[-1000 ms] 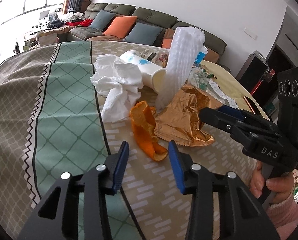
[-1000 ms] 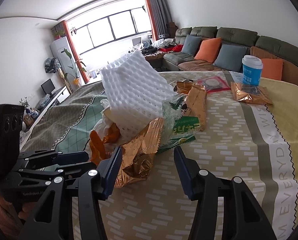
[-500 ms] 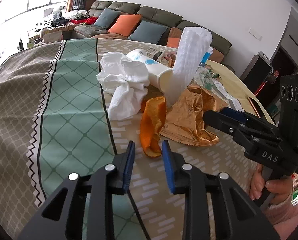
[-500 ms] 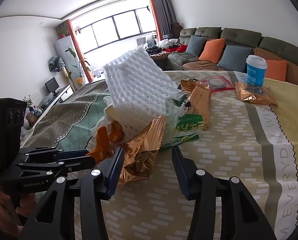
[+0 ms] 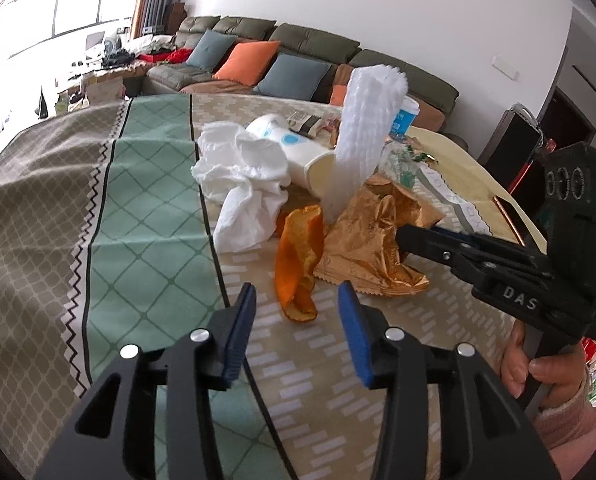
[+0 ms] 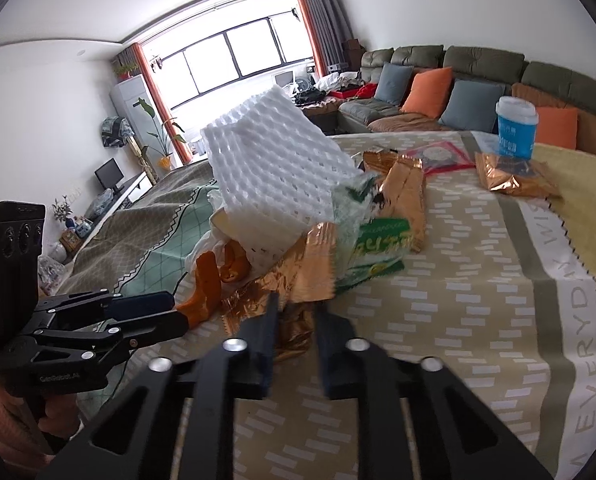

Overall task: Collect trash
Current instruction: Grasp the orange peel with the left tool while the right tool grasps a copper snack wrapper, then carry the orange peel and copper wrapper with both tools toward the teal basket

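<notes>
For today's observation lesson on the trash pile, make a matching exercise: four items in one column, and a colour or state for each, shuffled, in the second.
Items:
1. foam net
2. peel
3. paper cup
4. tissue

States:
A. lying on its side
B. orange, curled
C. white, standing up
D. white, crumpled

Pairs: 1-C, 2-B, 3-A, 4-D
</notes>
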A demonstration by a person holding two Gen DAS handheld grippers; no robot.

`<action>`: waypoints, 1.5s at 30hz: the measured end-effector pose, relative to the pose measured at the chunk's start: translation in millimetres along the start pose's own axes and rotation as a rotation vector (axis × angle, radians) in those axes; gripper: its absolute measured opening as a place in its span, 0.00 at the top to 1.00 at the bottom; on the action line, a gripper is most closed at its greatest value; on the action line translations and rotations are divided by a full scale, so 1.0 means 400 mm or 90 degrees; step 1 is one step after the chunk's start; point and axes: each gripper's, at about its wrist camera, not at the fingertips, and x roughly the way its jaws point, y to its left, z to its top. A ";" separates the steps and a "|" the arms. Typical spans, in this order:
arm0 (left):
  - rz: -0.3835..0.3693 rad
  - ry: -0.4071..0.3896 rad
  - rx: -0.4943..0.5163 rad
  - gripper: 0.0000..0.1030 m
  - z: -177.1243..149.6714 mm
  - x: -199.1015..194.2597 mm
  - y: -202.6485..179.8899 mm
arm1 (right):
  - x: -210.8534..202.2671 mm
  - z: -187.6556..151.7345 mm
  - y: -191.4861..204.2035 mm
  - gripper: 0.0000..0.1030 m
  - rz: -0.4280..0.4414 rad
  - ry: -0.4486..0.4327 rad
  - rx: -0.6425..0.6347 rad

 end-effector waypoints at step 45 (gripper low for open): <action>0.136 -0.132 -0.171 0.90 -0.148 -0.385 0.286 | 0.082 0.104 0.324 0.94 0.278 0.034 -0.083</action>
